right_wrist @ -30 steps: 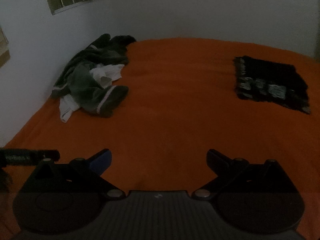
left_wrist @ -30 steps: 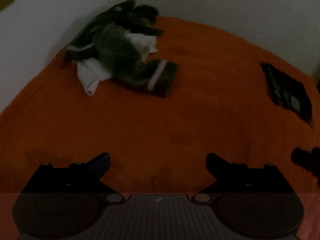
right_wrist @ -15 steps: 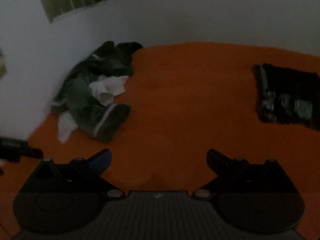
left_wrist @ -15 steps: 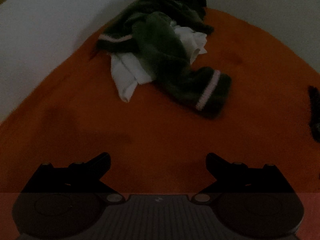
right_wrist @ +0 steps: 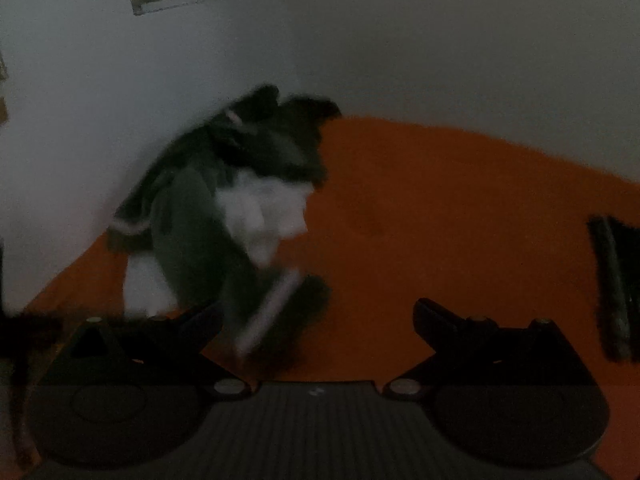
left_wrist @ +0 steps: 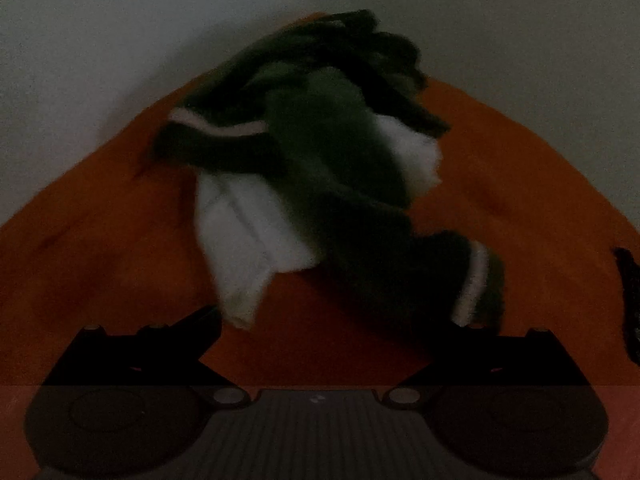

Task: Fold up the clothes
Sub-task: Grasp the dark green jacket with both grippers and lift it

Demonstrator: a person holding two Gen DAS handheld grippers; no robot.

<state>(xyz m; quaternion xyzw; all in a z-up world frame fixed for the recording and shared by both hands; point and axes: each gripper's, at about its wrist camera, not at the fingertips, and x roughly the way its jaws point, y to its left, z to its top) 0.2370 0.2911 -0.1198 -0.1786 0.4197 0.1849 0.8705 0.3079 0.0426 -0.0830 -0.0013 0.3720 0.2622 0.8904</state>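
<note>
Left tongs (left_wrist: 318, 322): spread wide, holding nothing, low over the orange bedspread (left_wrist: 100, 248), right in front of the heap of clothes.
Dark green fleece garment with pale stripes (left_wrist: 336, 168): crumpled in the bed's far left corner against the white wall (left_wrist: 100, 60); one striped cuff lies just by the left tongs' right-hand finger.
White cloth (left_wrist: 244, 236): bunched under the green garment, poking out on both sides, its lower tip near the other finger.
Right tongs (right_wrist: 318, 320): equally wide, nothing between them, the same heap ahead and to their left.
Black folded cloth (right_wrist: 614, 280): flat on the bedspread, well apart at the right edge.
Picture: dim and blurred.
</note>
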